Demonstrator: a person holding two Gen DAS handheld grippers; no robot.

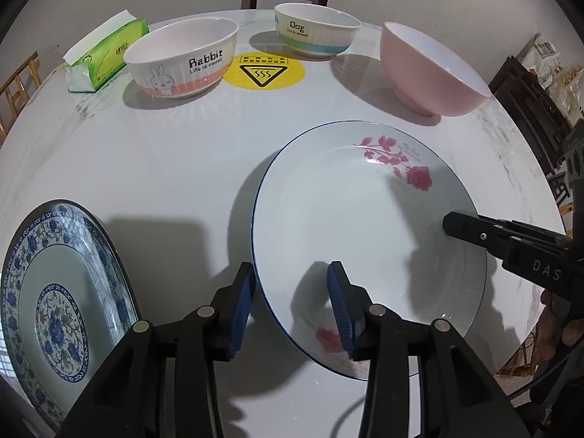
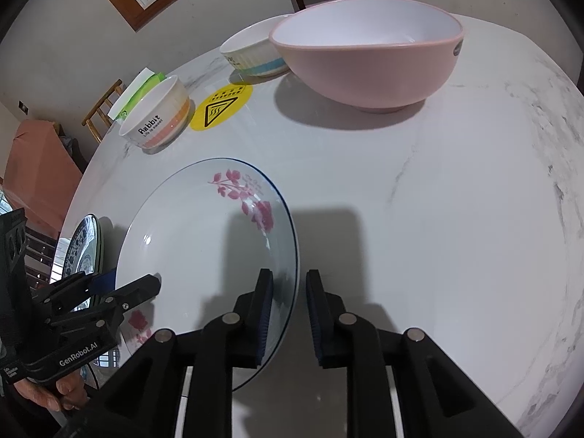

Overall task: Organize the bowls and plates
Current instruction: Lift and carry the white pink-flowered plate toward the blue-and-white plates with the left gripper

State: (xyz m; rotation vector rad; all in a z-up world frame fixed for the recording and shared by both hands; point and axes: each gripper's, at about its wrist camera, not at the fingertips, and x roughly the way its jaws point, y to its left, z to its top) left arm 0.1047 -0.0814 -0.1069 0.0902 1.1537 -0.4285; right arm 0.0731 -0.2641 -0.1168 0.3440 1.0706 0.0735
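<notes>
You are straddling opposite rims of the rose plate (image 1: 365,226) with both claws, left claw (image 1: 292,306) and right claw (image 2: 289,319), gaping wide, while three bowls are sitting unstacked on the counter (image 1: 164,168).

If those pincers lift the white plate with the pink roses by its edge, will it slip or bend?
The rose plate looks like glazed ceramic, so probably stiff, not bendy, and breakable if dropped. Its glossy, reflective surface suggests it could slip. Both hand-held grippers, left and right, straddle opposite rims with ribbed blue pads, which should help grip.
</notes>
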